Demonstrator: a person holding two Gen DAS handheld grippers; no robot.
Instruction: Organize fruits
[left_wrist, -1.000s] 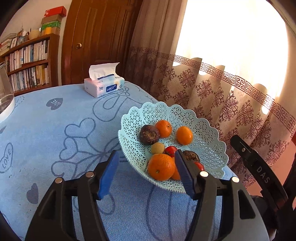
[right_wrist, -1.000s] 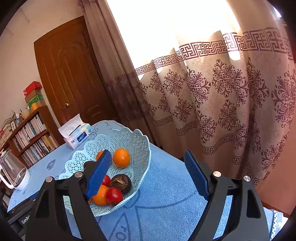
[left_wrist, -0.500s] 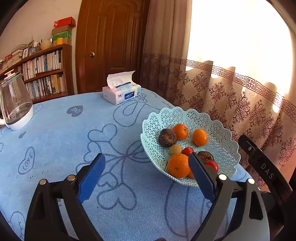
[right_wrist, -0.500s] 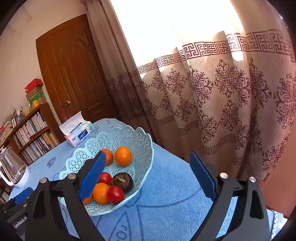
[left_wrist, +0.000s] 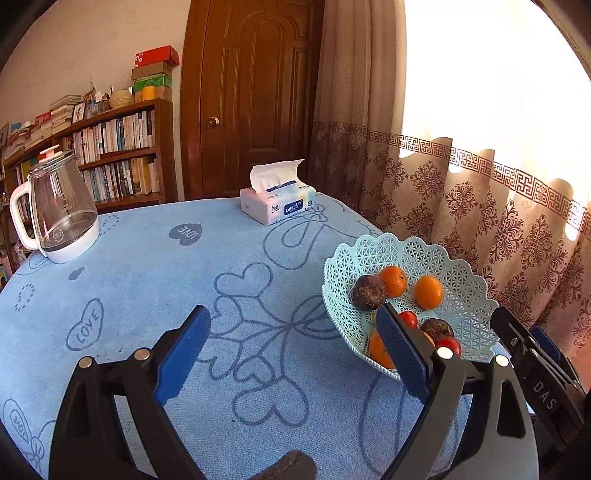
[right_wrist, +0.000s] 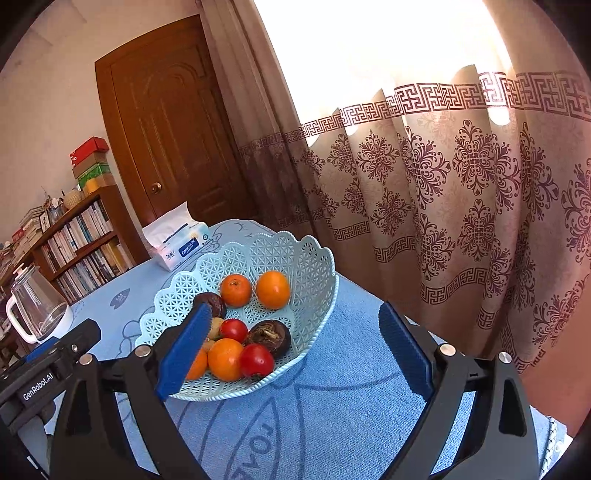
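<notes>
A pale blue lattice fruit basket (left_wrist: 461, 295) (right_wrist: 314, 273) stands near the table's right edge by the curtain. It holds several fruits: oranges (right_wrist: 273, 289) (left_wrist: 427, 291), red tomatoes (right_wrist: 257, 360), dark mangosteens (right_wrist: 270, 336) (left_wrist: 368, 292) and a small yellowish fruit (right_wrist: 216, 326). My left gripper (left_wrist: 291, 341) is open and empty, left of the basket above the cloth. My right gripper (right_wrist: 295, 339) is open and empty, with the basket's near rim between its fingers. The right gripper also shows in the left wrist view (left_wrist: 532, 354).
The table has a blue cloth (left_wrist: 184, 266) with heart patterns. A tissue box (left_wrist: 277, 203) sits at the far side, a glass kettle (left_wrist: 59, 214) at the far left. Patterned curtains (right_wrist: 461, 221) hang right of the table. A bookshelf (left_wrist: 110, 147) and door (left_wrist: 255, 92) stand behind.
My left gripper has opened wider and pulled back and left from the basket. My right gripper has drawn back slightly and stays open.
</notes>
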